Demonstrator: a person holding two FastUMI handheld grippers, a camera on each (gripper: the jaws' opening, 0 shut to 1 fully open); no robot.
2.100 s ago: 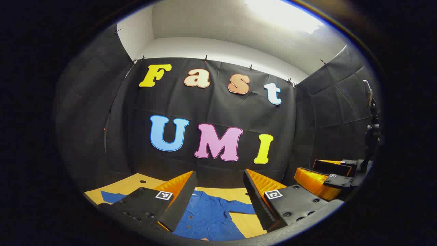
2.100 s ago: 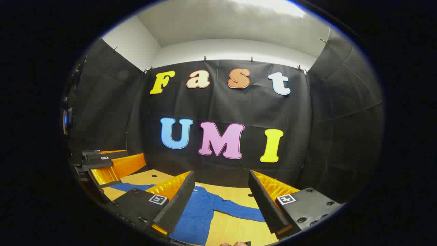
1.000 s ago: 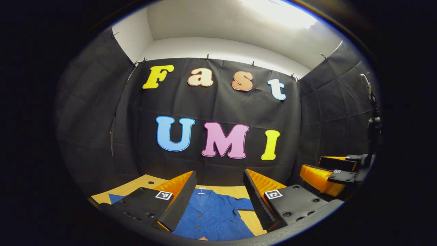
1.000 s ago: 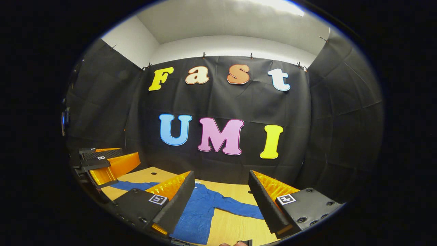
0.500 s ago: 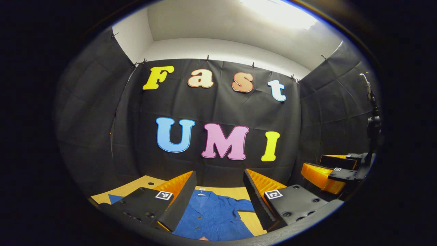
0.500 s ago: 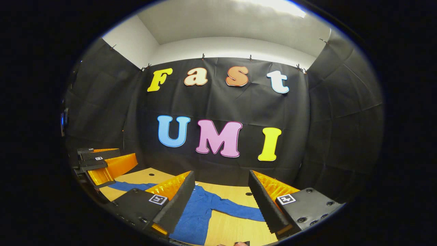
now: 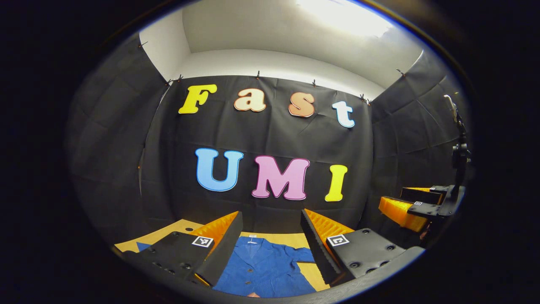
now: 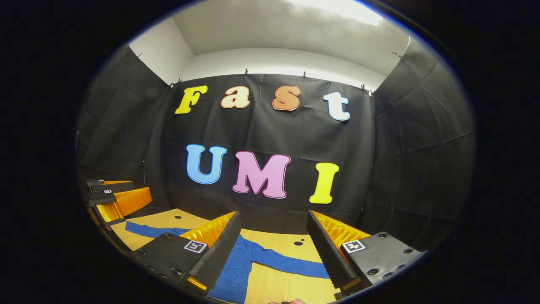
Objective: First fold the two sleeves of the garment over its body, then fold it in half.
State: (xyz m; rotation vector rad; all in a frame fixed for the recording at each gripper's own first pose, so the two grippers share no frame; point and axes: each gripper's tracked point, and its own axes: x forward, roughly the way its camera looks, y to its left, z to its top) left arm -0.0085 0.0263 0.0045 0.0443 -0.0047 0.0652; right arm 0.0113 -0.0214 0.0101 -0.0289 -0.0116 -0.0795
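- Your left gripper (image 7: 270, 236) is held above the worktop (image 7: 168, 231), its two fingers spread wide with nothing between them.
- Between those fingers, in the left gripper view, you look down on the shirt (image 7: 265, 268): it lies flat on the worktop, front up, collar toward the far wall, buttons running down its middle.
- In that view one sleeve (image 7: 306, 254) reaches out sideways to the right, passing behind the right finger, and a bit of blue cloth shows past the left finger at the worktop's left edge.
- Your right gripper (image 8: 272, 238) is also held off the worktop, fingers wide apart and gripping nothing.
- In the right gripper view the shirt (image 8: 236, 268) lies lower left of centre, partly hidden by the left finger.
- There both sleeves are spread out flat: one (image 8: 291, 264) runs right across the bare wood to the right finger, the other (image 8: 147, 231) runs left toward the worktop's edge.
- Neither sleeve lies over the shirt's body, and the shirt is not folded in half.
- The right gripper shows far off at the right edge of the left gripper view (image 7: 415, 204), up off the worktop and well apart from the shirt.
- The left gripper shows at the left edge of the right gripper view (image 8: 116, 196), above the end of the left-running sleeve, not touching it.
- Small dark holes dot the worktop near the far wall.
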